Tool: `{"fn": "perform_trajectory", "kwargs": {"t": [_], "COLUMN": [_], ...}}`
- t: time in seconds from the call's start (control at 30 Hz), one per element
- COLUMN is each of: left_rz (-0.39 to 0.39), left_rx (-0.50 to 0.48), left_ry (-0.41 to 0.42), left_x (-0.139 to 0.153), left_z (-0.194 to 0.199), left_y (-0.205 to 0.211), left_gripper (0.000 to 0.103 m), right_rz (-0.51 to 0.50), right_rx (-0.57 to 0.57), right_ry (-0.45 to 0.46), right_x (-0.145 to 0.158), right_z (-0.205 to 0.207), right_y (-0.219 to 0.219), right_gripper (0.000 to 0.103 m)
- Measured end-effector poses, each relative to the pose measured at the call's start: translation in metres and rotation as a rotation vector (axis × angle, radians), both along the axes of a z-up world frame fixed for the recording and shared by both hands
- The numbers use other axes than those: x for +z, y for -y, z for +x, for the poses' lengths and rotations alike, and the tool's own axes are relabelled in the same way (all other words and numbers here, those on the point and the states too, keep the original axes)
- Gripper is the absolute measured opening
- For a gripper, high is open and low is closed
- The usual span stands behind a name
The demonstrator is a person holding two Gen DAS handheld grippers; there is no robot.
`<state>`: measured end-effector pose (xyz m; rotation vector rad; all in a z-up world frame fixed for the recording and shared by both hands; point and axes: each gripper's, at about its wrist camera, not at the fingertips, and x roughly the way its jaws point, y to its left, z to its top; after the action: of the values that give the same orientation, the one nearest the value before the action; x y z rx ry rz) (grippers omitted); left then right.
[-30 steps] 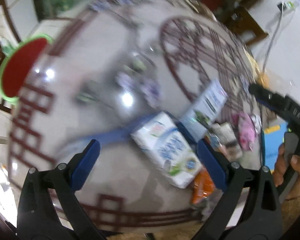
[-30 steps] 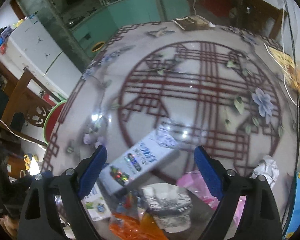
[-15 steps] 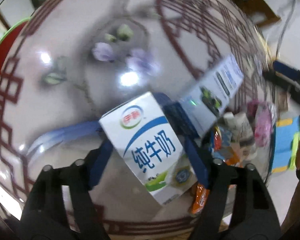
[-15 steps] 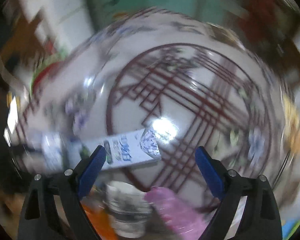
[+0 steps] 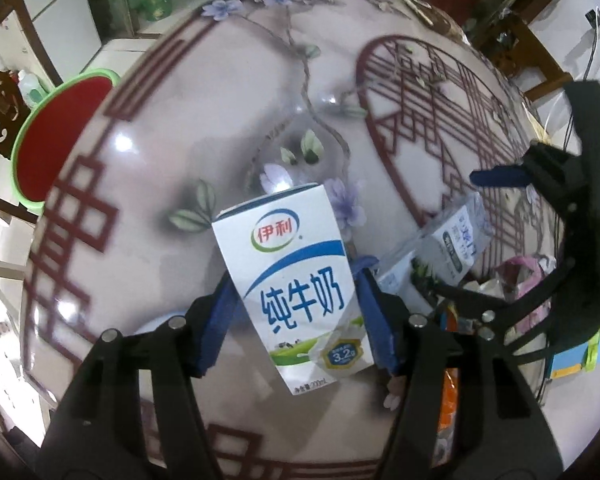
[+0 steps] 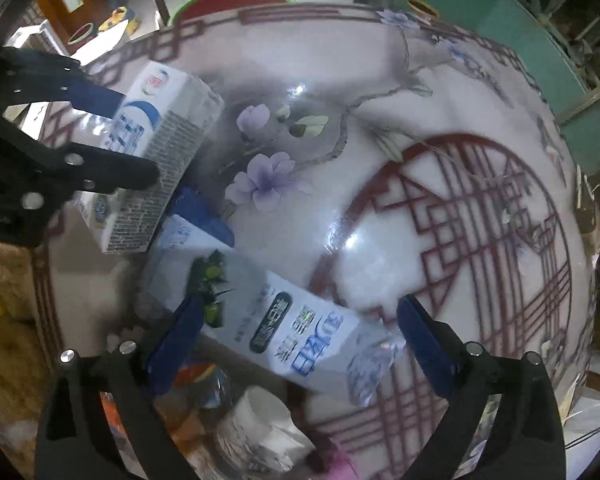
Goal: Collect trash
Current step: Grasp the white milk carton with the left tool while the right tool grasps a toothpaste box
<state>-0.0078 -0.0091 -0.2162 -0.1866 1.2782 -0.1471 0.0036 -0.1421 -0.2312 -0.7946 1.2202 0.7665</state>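
Note:
A white milk carton (image 5: 296,280) with blue lettering stands tilted between the blue pads of my left gripper (image 5: 296,320). Its jaws are closing and both pads press on the carton's sides. The right wrist view shows the same carton (image 6: 160,136) at the left, held in that gripper. My right gripper (image 6: 300,336) points down over a long white-and-blue box (image 6: 284,332) lying on the table. Its jaws are opening and stand wide. The box lies between them, and neither pad presses on it.
The round table (image 5: 180,120) has a red lattice and flower pattern. A green-rimmed red basin (image 5: 60,136) sits beyond its left edge. An orange wrapper (image 6: 196,372), a white paper cup (image 6: 260,424) and a pink bag (image 5: 524,276) lie near the table's front.
My left gripper has closed from wide open onto the milk carton, which now stands tilted up. My right gripper has rolled, dropped over the long box and spread wider.

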Motion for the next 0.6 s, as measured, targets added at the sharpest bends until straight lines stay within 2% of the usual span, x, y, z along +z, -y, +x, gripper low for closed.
{"fn": "perform_trajectory", "kwargs": {"t": [0.07,0.1,0.17,0.23,0.33,0.4,0.47,0.5,0.53,0.6], "left_rz": [-0.001,-0.002,-0.004,-0.007,-0.015,-0.014,-0.014,-0.015,-0.015,-0.017], "left_rx": [0.016,0.023,0.034,0.041,0.050,0.053,0.061,0.064,0.067,0.072], "left_ry": [0.005,0.007,0.012,0.020,0.034,0.042,0.055,0.062,0.067,0.078], "left_x": [0.001,0.002,0.004,0.006,0.009,0.012,0.017,0.019,0.021,0.025], "left_z": [0.000,0.000,0.000,0.001,0.001,0.002,0.002,0.002,0.002,-0.001], "left_y": [-0.003,-0.006,-0.011,-0.013,-0.017,-0.021,-0.025,-0.027,-0.029,-0.033], "left_gripper": [0.058,0.058,0.058,0.058,0.058,0.058,0.058,0.058,0.058,0.058], "right_rz": [0.023,0.039,0.073,0.122,0.200,0.251,0.288,0.319,0.346,0.393], "right_rx": [-0.040,-0.069,-0.108,-0.164,-0.276,-0.359,-0.428,-0.473,-0.492,-0.501], "right_ry": [-0.016,-0.023,-0.044,-0.076,-0.112,-0.132,-0.142,-0.141,-0.150,-0.141], "right_x": [-0.001,-0.001,0.002,0.006,0.011,0.012,0.015,0.018,0.022,0.033], "right_z": [0.006,0.009,0.014,0.018,0.025,0.032,0.039,0.043,0.044,0.042], "right_y": [0.004,0.007,0.011,0.017,0.023,0.030,0.032,0.037,0.038,0.043], "right_gripper": [0.095,0.090,0.076,0.051,0.023,0.015,0.019,0.033,0.056,0.069]}}
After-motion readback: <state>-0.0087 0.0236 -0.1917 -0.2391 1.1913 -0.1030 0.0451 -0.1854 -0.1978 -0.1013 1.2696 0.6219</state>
